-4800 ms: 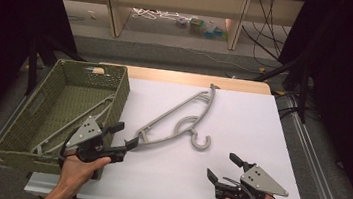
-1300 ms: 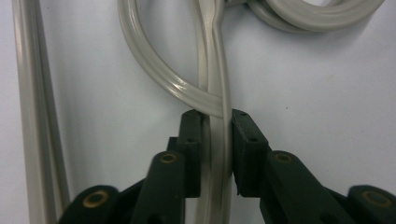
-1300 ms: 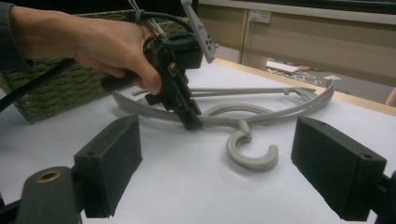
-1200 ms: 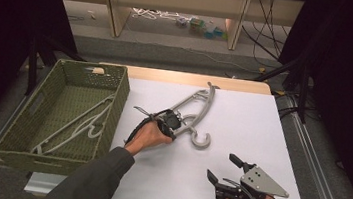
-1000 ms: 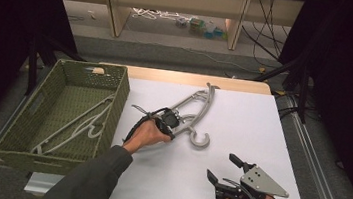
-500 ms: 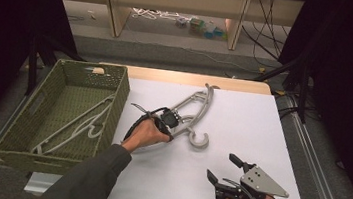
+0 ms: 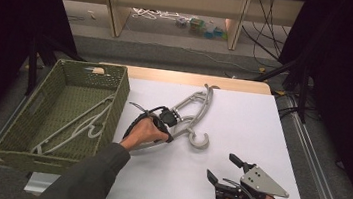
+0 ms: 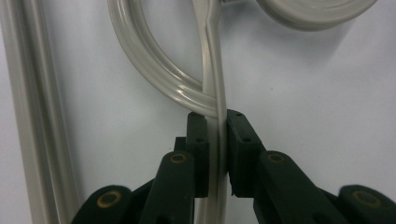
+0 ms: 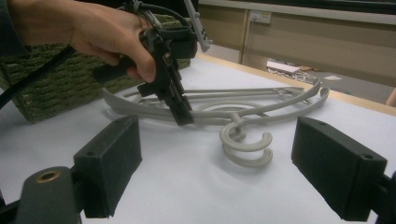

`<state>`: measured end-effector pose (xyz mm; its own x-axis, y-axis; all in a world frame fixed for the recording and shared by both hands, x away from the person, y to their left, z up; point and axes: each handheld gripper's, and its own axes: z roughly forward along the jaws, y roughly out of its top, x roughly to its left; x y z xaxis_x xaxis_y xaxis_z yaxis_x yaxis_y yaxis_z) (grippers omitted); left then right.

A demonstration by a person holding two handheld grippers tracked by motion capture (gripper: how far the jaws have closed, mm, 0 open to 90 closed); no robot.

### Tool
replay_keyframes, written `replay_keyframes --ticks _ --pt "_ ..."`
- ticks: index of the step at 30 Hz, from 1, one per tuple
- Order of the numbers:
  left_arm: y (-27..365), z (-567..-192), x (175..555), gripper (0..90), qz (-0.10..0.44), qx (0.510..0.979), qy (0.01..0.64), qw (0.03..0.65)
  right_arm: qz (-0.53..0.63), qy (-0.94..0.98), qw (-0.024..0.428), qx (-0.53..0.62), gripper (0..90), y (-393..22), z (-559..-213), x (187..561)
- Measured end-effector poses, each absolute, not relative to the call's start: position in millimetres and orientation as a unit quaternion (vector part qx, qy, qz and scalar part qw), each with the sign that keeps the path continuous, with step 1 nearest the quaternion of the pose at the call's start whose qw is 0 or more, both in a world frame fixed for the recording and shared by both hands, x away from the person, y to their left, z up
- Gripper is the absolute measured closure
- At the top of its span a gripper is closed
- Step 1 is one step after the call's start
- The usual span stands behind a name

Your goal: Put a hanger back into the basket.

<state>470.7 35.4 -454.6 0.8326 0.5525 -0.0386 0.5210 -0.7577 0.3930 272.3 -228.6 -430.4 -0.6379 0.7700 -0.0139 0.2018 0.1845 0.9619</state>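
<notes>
Left claw point(image 7: 171, 120) clamped on a hanger point(image 7: 199, 104) lying on the table point(image 7: 240, 137); right claw point(image 7: 224, 169), jaws apart, waits at five o'clock. Next, likely: lift toward the basket point(image 7: 26, 122) at nine o'clock.

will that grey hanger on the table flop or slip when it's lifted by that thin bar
The hanger looks like moulded plastic, so probably stiff and light. The left gripper pinches one thin, glossy bar off-centre, so it may pivot or slide between the jaws.
</notes>
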Motion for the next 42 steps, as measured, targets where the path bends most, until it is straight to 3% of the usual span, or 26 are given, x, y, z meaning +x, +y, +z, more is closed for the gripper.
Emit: replay_keyframes --ticks 22,42 --pt "35 -450 468 80.8 0.032 0.938 0.282 0.2 0.544 0.723 0.259 0.338 16.8 -229 -430 272" --pt "73 -391 464 81.3 0.025 0.891 0.32 0.32 0.544 0.724 0.26 0.335 16.8 -228 -431 272"
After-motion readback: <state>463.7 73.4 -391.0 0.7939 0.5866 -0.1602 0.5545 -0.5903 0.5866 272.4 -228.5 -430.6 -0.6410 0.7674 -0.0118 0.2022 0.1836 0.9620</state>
